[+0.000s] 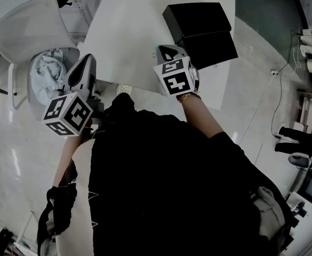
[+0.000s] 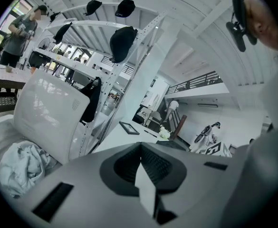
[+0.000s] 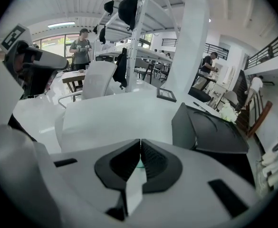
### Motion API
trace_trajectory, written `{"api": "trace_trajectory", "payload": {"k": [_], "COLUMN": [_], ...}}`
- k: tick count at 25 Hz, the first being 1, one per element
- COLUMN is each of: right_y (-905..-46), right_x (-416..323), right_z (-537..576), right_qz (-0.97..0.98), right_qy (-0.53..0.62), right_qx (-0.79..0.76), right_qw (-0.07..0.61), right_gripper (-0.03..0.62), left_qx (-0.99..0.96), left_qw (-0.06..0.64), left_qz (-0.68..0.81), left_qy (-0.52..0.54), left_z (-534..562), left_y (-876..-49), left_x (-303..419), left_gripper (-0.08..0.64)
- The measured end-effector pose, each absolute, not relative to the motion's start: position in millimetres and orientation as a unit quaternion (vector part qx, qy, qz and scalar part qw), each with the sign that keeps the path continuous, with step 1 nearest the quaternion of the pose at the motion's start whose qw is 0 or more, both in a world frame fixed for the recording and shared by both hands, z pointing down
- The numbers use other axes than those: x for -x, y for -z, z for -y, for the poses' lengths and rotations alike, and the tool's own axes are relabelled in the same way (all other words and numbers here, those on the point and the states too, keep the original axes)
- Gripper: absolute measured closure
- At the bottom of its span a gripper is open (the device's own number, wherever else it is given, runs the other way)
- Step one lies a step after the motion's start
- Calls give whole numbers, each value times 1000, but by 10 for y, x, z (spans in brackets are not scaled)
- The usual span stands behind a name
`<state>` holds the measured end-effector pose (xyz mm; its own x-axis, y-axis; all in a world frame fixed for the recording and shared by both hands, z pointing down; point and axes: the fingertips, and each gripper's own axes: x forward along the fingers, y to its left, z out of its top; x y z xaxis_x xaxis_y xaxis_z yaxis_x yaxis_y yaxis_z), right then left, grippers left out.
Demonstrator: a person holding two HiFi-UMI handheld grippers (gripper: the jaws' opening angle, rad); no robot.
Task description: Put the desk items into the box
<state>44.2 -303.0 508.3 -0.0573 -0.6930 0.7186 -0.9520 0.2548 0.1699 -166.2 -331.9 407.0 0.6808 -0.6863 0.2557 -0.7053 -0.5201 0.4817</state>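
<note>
We hold both tools at the near edge of the white table [image 1: 129,36]. The left tool [image 1: 85,63] is off its left corner, beside a white chair [image 1: 30,31] that holds a crumpled cloth [image 1: 46,74]. The right tool [image 1: 165,51] is above the table edge. Each tool's jaws are pressed together on nothing. The black box [image 1: 199,30] sits on the table's right side, just beyond our right tool. A picture frame [image 3: 166,94] lies farther back.

Black top [image 1: 161,185]; grey left gripper [image 1: 88,59] and right gripper [image 1: 165,49] bear black-and-white marker cubes [image 1: 68,113].
</note>
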Motion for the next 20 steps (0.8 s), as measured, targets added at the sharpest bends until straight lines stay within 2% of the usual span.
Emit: {"api": "trace_trajectory", "payload": {"k": [13, 20], "right_y": [-4893, -4547], "right_x": [-512, -590], "right_z": [2865, 2715], "right_qz": [710, 711], "right_qy": [-191, -240], "right_qx": [-606, -629], "right_qw": [305, 202], "right_gripper": [583, 583], "left_qx": [-883, -894], "left_qw": [262, 246], "left_qz": [389, 373], "left_qy": [-16, -9], "left_z": [3109, 2938], "left_y": [-3904, -3714], "left_x": [1544, 1428], "left_gripper": [549, 549]}}
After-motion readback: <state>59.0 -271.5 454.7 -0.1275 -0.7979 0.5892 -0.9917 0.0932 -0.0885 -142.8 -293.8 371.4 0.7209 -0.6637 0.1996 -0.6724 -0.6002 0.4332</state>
